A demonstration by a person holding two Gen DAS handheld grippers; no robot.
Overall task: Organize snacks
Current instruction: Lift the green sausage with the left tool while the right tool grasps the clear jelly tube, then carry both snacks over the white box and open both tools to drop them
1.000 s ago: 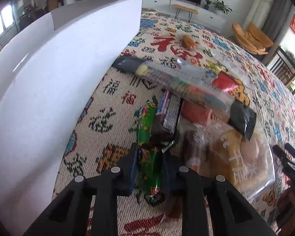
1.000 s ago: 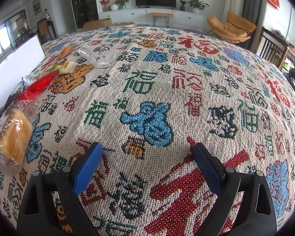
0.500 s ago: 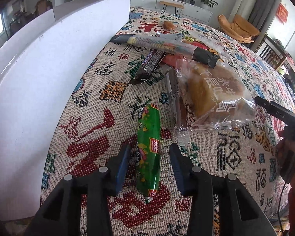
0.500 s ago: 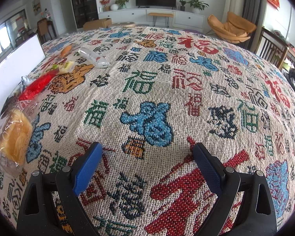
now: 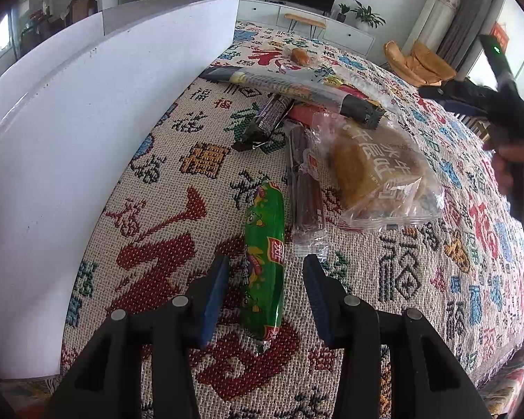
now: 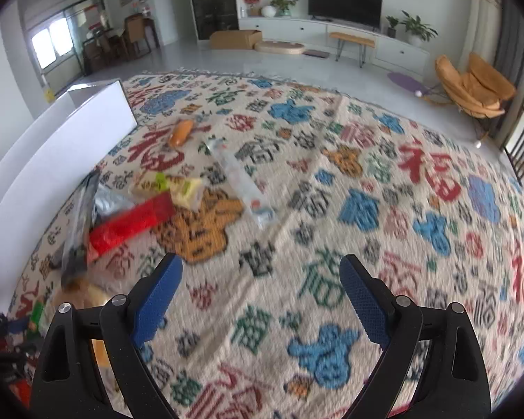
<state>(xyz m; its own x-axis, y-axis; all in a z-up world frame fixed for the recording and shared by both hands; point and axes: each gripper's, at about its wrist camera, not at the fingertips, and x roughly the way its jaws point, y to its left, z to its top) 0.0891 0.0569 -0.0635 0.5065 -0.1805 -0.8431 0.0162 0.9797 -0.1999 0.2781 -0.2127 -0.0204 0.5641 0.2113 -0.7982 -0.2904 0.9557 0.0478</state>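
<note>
Green: sausage (image 5: pixel 265 262) in glossy wrap, flat on the desk (image 5: pixel 419 279), lower half between the left tongs (image 5: pixel 265 279), no contact seen
Left tongs: open narrow, holding nothing
Right tongs (image 6: pixel 260 279): wide, bare (view blurred)
Handling: light, firm but slick film, likely rolls; pinch mid-body across the width, not the crimped end
Pile: bread bag (image 5: pixel 377 171) and dark stick (image 5: pixel 305 188) just beside
Box (image 5: pixel 87 122): white wall, left, likely the bin

Bright daylight, strong fisheye bending with dark corners, right wrist view motion-blurred, left wrist view sharp
</note>
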